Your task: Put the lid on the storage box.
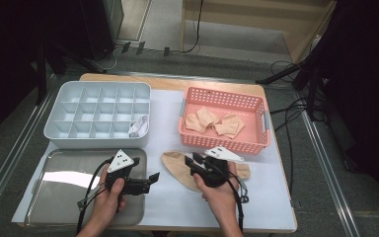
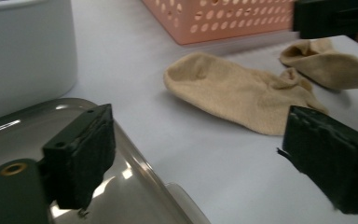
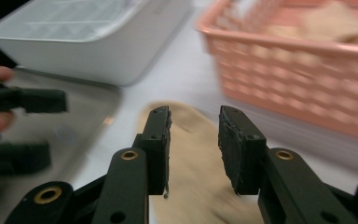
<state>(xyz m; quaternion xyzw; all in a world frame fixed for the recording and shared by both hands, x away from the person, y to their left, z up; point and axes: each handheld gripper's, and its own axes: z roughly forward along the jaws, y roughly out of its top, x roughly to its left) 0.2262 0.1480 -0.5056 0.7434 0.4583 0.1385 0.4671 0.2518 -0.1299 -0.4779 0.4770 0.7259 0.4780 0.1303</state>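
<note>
High view looking down over whole table (image 1: pixel 177 207), both gripper views low, close, sharing beige sock (image 2: pixel 242 93)

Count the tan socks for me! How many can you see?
4, maybe more: two lie on the table by the right gripper, a flat sock and a smaller sock; two folded socks in the pink basket.

Your left gripper (image 1: pixel 152 178) lies level, pointing toward three o'clock, jaws spread wide with nothing between them. Your right gripper (image 1: pixel 191 160) points toward ten o'clock, jaws partly apart and seemingly gripping nothing, though that view is blurred. Both forearms enter from six o'clock.
</note>
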